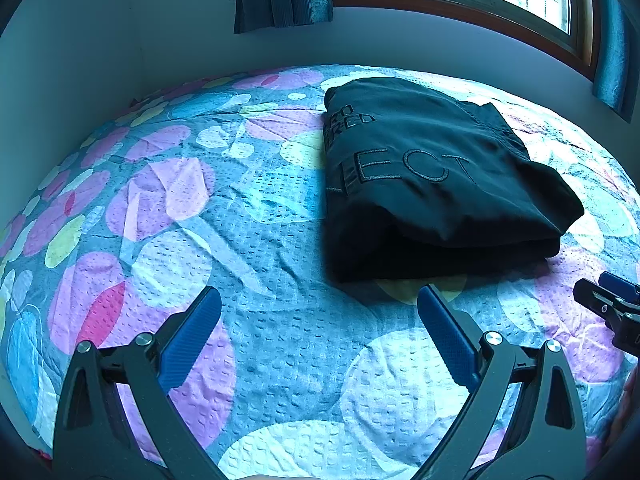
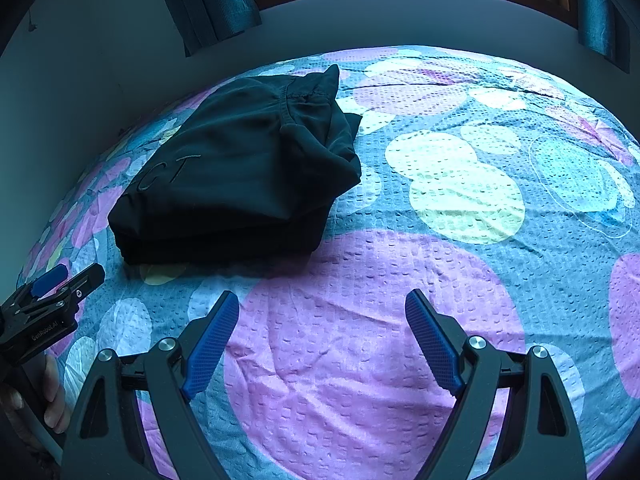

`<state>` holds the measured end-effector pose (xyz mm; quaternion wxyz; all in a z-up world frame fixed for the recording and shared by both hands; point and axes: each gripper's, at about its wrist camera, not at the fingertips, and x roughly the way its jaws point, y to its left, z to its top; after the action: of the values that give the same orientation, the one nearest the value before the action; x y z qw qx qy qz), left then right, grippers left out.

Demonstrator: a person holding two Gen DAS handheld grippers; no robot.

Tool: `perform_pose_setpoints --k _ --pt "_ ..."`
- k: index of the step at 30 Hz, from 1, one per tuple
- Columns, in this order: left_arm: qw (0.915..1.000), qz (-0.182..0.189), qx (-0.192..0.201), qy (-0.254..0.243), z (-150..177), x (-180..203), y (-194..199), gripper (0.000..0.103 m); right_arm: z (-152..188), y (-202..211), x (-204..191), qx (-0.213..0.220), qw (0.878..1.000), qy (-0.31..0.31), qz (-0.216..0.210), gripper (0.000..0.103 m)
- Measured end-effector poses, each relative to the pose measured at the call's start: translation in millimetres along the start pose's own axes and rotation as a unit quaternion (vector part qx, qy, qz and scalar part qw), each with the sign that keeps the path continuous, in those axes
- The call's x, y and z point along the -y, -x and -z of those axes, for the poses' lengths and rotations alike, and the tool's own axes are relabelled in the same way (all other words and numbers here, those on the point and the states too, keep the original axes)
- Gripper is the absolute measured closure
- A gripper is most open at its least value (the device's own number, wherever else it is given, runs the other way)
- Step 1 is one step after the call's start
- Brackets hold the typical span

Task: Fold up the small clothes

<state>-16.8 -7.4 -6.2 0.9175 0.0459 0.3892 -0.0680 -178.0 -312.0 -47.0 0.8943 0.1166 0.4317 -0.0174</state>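
The black garment (image 1: 432,184) lies folded on the bedspread (image 1: 248,240). I hold my left gripper (image 1: 320,308) and right gripper (image 2: 322,312) spread, empty, clear of it so nothing snags.

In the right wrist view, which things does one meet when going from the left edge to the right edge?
left gripper at the left edge → folded black garment on the bedspread → right gripper, open, low in the picture → teal curtain at the far right.
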Motion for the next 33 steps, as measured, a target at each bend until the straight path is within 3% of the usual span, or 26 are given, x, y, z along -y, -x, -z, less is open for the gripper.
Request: perform_pose_setpoints --k 17,23,26,30,33 --pt "1.0 0.001 -0.002 -0.001 0 1 0 0.004 1 0 0 -0.001 1.0 -0.001 0.0 0.019" --pt "0.9996 0.016 -0.019 0.012 3 0 -3 0.002 3 -1 -1 -0.001 1.0 0.0 -0.001 0.019" --pt "0.9992 0.038 -0.008 0.013 3 -2 0 0.002 4 -1 -2 -0.002 1.0 -0.001 -0.002 0.019" --pt "0.9997 0.003 0.02 0.01 -2 -4 6 0.002 4 -1 -1 -0.004 1.0 0.0 -0.008 0.019" --pt "0.9999 0.0 0.004 0.013 -10 -16 6 0.002 1 4 3 -0.004 1.0 -0.01 -0.022 0.019"
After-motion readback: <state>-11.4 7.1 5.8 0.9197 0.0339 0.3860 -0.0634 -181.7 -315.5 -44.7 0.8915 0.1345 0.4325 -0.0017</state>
